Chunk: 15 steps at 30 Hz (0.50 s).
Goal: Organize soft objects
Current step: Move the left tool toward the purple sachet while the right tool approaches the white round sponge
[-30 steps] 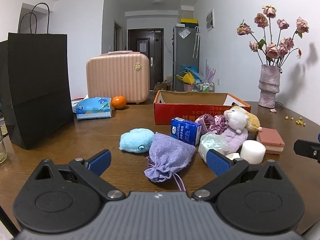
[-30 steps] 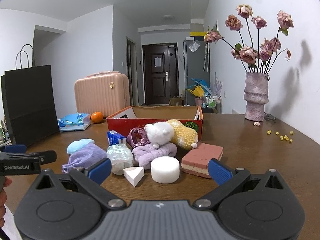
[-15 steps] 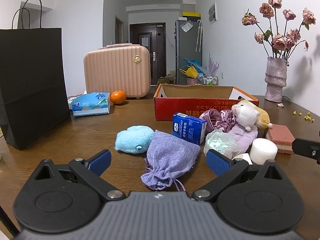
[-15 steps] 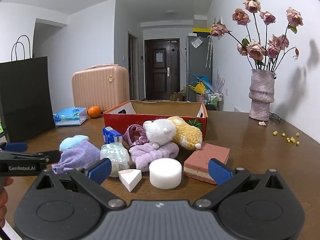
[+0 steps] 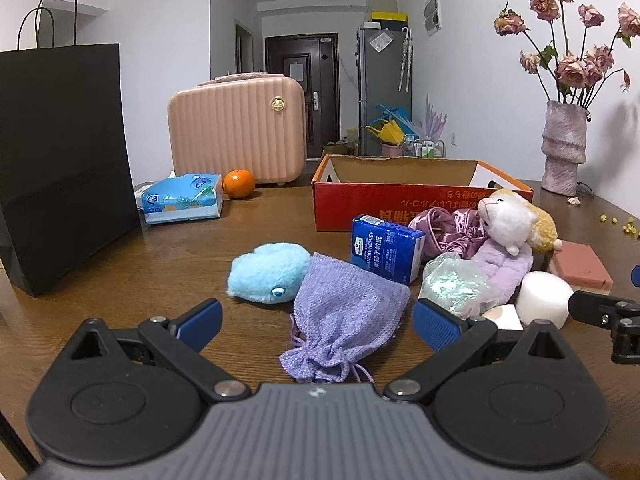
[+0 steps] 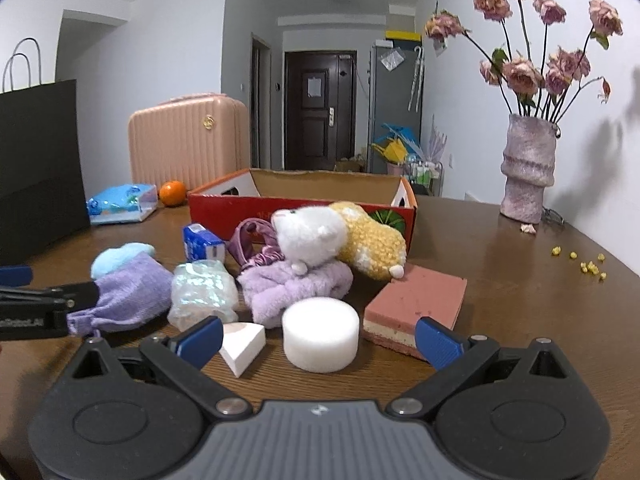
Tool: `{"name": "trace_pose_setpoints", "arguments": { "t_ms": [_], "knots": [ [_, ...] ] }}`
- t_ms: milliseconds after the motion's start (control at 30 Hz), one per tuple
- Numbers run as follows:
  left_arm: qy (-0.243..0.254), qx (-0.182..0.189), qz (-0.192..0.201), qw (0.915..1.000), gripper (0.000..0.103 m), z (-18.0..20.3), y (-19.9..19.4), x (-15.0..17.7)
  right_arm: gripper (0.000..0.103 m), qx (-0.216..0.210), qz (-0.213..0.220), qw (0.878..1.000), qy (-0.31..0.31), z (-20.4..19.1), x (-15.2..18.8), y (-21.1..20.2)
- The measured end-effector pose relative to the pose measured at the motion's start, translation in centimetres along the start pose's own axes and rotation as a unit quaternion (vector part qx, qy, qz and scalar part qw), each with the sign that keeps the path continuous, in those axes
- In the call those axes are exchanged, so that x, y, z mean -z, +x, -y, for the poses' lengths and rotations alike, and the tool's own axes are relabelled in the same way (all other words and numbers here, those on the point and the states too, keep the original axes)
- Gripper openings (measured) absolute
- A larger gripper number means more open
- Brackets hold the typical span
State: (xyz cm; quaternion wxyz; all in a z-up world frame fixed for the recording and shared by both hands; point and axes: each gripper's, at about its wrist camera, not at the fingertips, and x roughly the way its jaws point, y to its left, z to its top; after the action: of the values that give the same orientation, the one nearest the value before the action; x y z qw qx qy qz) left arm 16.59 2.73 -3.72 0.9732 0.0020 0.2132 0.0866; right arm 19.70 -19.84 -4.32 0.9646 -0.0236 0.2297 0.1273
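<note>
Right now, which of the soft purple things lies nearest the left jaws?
The lilac mesh drawstring pouch: it lies flat, directly between the open left jaws, beside the blue plush. The fuzzy purple cloth and satin scrunchie sit further right, under the white plush.

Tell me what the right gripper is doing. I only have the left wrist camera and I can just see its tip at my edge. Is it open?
Observer: Yes. The right gripper is open and holds nothing. The white round sponge sits just ahead of it, lined up between its fingers.
Operator: What's the pale lump next to that round sponge? It's half hidden for me.
Observer: It's a white wedge sponge. It lies on the table to the left of the round one, with a gap between them.
</note>
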Motion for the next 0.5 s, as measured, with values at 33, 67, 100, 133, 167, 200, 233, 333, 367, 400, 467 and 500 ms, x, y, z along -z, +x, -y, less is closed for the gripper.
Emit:
{"name": "trace_pose_setpoints", "arguments": {
  "t_ms": [33, 67, 100, 133, 167, 200, 233, 333, 367, 400, 467, 500],
  "knots": [
    [0.0, -0.001, -0.001, 1.0, 0.103, 0.0, 0.1, 0.0, 0.102, 0.0, -0.004, 1.0, 0.001, 0.2, 0.0, 0.3],
    [0.001, -0.002, -0.002, 1.0, 0.103, 0.0, 0.2, 0.0, 0.102, 0.001, -0.008, 1.0, 0.003, 0.3, -0.1, 0.6],
    [0.001, -0.003, -0.003, 1.0, 0.103, 0.0, 0.4, 0.0, 0.102, 0.002, -0.012, 1.0, 0.004, 0.4, -0.2, 1.0],
    [0.001, -0.003, -0.004, 1.0, 0.103, 0.0, 0.5, 0.0, 0.102, 0.003, -0.016, 1.0, 0.004, 0.5, -0.3, 1.3],
    [0.001, -0.002, -0.005, 1.0, 0.103, 0.0, 0.6, 0.0, 0.101, 0.003, -0.02, 1.0, 0.006, 0.7, -0.4, 1.7],
    [0.001, -0.003, -0.006, 1.0, 0.103, 0.0, 0.8, -0.1, 0.1, 0.003, -0.026, 1.0, 0.007, 0.8, -0.5, 2.1],
    [0.002, -0.004, -0.007, 1.0, 0.103, 0.0, 0.9, -0.1, 0.099, 0.004, -0.032, 0.999, 0.008, 0.9, -0.6, 2.5],
    [0.003, -0.006, -0.011, 0.9999, 0.103, 0.1, 1.2, -0.1, 0.093, 0.005, -0.052, 0.999, 0.01, 1.0, -0.7, 3.9],
    [0.003, -0.006, -0.012, 0.9999, 0.103, 0.1, 1.3, -0.1, 0.093, 0.006, -0.058, 0.998, 0.01, 1.0, -0.7, 4.4],
    [0.003, -0.006, -0.013, 0.9999, 0.103, 0.1, 1.4, -0.1, 0.091, 0.006, -0.064, 0.998, 0.01, 1.0, -0.8, 4.9],
    [0.003, -0.006, -0.015, 0.9999, 0.103, 0.1, 1.5, -0.1, 0.089, 0.002, -0.072, 0.997, 0.013, 1.0, -0.9, 5.7],
    [0.003, -0.005, -0.015, 0.9999, 0.103, 0.0, 1.6, -0.1, 0.087, 0.0, -0.078, 0.997, 0.015, 1.0, -0.9, 6.2]
  ]
}}
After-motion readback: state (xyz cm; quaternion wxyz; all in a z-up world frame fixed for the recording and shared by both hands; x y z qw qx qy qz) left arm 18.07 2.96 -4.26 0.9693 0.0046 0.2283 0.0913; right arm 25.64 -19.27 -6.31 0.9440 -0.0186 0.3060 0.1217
